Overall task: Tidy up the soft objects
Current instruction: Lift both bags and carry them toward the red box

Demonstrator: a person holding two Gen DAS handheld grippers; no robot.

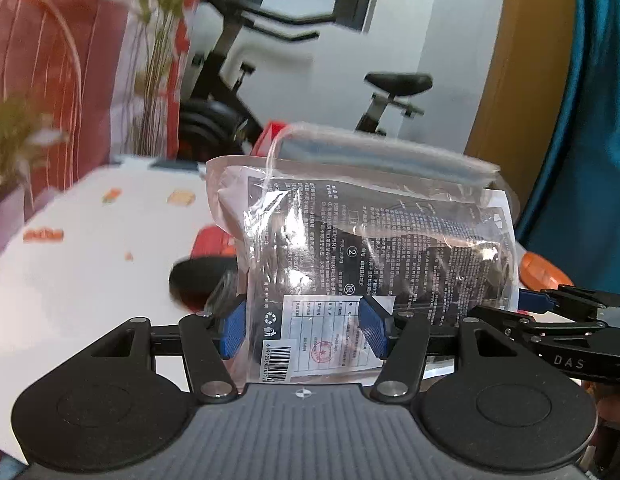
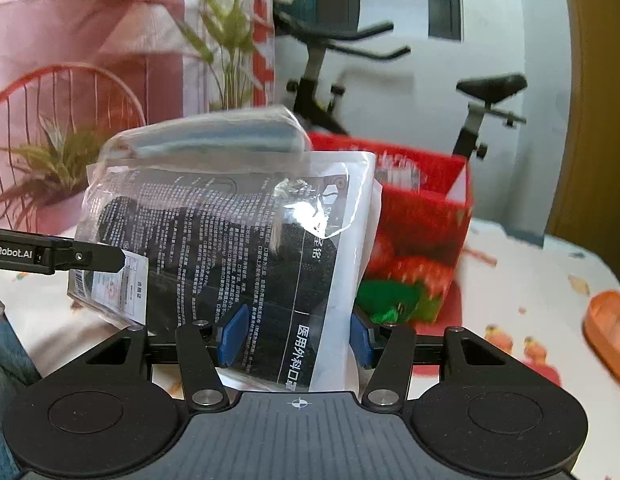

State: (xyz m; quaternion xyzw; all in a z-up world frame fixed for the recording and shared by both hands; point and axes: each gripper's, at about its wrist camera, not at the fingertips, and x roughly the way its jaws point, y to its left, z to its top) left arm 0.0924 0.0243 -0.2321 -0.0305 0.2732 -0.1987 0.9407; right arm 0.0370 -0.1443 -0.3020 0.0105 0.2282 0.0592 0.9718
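A clear plastic packet of black masks (image 1: 350, 240) with printed text is held up above the table between both grippers. On top of it lies a second packet with grey-blue contents (image 1: 382, 160). My left gripper (image 1: 304, 330) is shut on the lower part of the packet, blue pads against its sides. In the right wrist view the same packet (image 2: 230, 240) and the top packet (image 2: 214, 136) fill the middle, and my right gripper (image 2: 296, 336) is shut on its white-edged end. Each gripper shows in the other's view: the right one (image 1: 550, 304), the left one (image 2: 90, 258).
A red box printed with strawberries (image 2: 422, 240) stands open on the white patterned tablecloth (image 2: 522, 280) just behind the packets. An orange object (image 2: 610, 332) lies at the right. A black round object (image 1: 202, 280) lies on the table. Plants, a red wire chair and an exercise bike stand behind.
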